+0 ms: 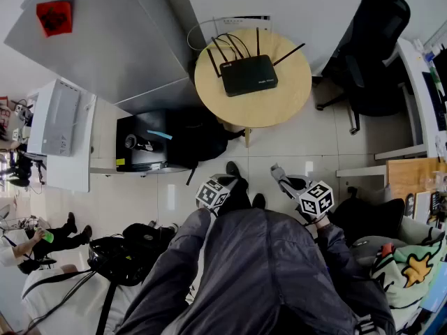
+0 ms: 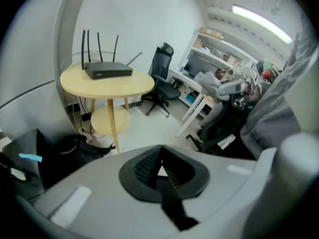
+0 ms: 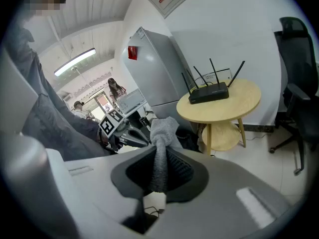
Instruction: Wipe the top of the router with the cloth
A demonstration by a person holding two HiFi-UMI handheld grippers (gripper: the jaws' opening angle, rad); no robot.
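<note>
The black router (image 1: 248, 75), antennas raised, lies on the round wooden table (image 1: 279, 102), well apart from both grippers, which are low and close to the person's body. The right gripper (image 3: 160, 171) is clamped on a grey cloth (image 3: 163, 131) that stands up out of its jaws. The left gripper (image 2: 160, 166) has its jaws pressed together with nothing between them.

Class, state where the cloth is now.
In the right gripper view, the cloth is pinched in the right gripper, short of the router on the round table.
</note>
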